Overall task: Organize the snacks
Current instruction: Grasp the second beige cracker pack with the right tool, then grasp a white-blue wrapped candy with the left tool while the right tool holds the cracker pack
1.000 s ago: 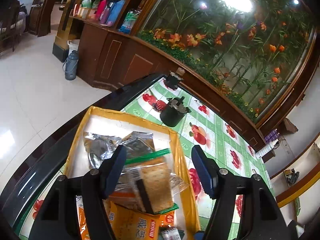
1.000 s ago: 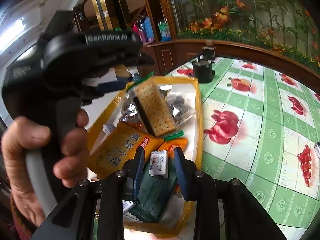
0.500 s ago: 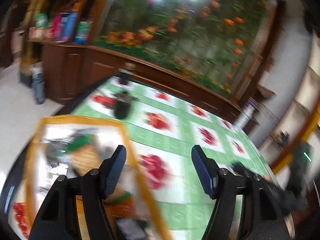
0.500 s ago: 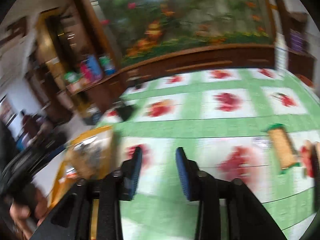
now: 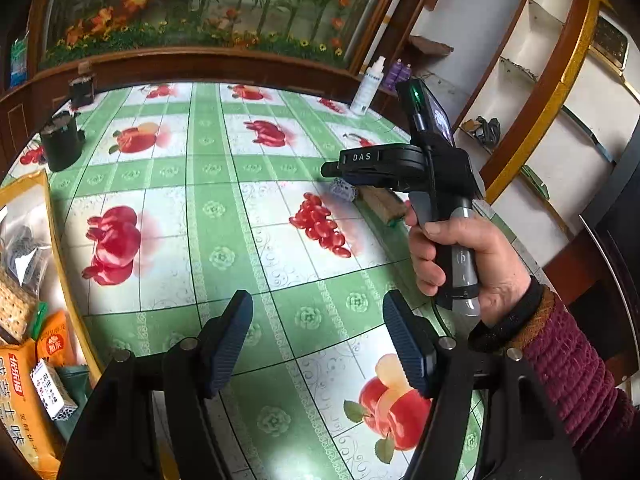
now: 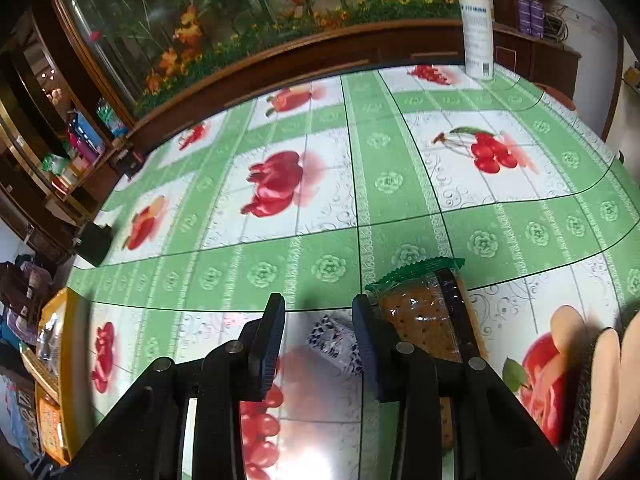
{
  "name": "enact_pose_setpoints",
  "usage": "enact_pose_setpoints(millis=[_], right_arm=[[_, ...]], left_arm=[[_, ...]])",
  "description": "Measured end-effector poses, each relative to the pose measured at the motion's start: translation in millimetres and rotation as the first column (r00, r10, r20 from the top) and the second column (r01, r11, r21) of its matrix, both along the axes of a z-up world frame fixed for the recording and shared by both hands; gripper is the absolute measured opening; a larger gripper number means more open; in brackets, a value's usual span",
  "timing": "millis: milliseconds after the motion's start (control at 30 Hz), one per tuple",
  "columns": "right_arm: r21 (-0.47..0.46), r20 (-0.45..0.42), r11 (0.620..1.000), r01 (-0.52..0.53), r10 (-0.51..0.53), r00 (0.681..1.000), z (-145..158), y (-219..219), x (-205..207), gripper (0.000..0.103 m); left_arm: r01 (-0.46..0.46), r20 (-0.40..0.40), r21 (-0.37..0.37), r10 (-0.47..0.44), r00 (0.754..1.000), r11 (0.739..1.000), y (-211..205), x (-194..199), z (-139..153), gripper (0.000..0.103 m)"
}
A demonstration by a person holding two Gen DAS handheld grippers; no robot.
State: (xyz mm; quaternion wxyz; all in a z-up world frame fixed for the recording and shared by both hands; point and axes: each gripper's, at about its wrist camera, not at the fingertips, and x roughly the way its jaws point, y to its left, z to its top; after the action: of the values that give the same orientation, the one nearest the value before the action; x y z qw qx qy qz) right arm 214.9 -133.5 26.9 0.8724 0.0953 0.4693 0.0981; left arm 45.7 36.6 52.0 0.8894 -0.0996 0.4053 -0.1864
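Candy (image 6: 335, 345) blurred between closing right hand-held gripper (image 6: 318, 344); left hand-held gripper (image 5: 316, 344) open, empty.

On the fruit-print tablecloth (image 6: 392, 184) lie two loose snacks: one small blue-and-white wrapped sweet (image 6: 334, 344) and one biscuit pack (image 6: 424, 320) with a green crimped end. One yellow-rimmed tray (image 5: 60, 248) sits at the table's edge (only partly in either view), holding what looks like five or six packets, though the crop makes that count unsure: one cracker pack (image 5: 14, 312), two orange packets (image 5: 20, 408), one small white wrapper (image 5: 50, 392), one dark green packet and one silvery bag. Also on the table are two dark pots (image 5: 62, 144) and one white spray bottle (image 6: 476, 20), with two purple bottles (image 6: 530, 12) on the cabinet behind.
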Motion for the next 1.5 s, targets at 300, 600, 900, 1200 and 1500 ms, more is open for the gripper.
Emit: enact_pose_setpoints(millis=[300,600,900,1200,1500], right_arm=[[-0.097,0.089,0.995,-0.027,0.036,0.995,32.0,10.3,-42.6,0.038],[-0.366,0.077,0.925,0.103,-0.080,0.994,9.3,-29.8,-32.1,0.058],[-0.358,0.065,0.933,0.048,-0.026,0.998,3.6,-16.7,-27.0,0.065],[-0.369,0.045,0.929,0.043,-0.029,0.999,-11.5,-20.1,-24.5,0.060],[-0.317,0.041,0.934,-0.165,0.188,0.981,-9.8,38.5,-50.8,0.049]], left_arm=[[-0.043,-0.026,0.004,0.043,0.999,0.999,12.6,0.9,-5.4,0.067],[-0.060,-0.033,0.002,0.060,0.998,0.998,16.9,2.6,-6.3,0.067],[-0.077,-0.037,-0.006,0.077,0.996,0.997,21.0,3.5,-5.8,0.067],[-0.080,-0.034,-0.004,0.080,0.996,0.997,21.8,3.5,-4.9,0.067],[-0.107,-0.042,-0.010,0.107,0.993,0.994,27.0,5.9,-6.1,0.067]])
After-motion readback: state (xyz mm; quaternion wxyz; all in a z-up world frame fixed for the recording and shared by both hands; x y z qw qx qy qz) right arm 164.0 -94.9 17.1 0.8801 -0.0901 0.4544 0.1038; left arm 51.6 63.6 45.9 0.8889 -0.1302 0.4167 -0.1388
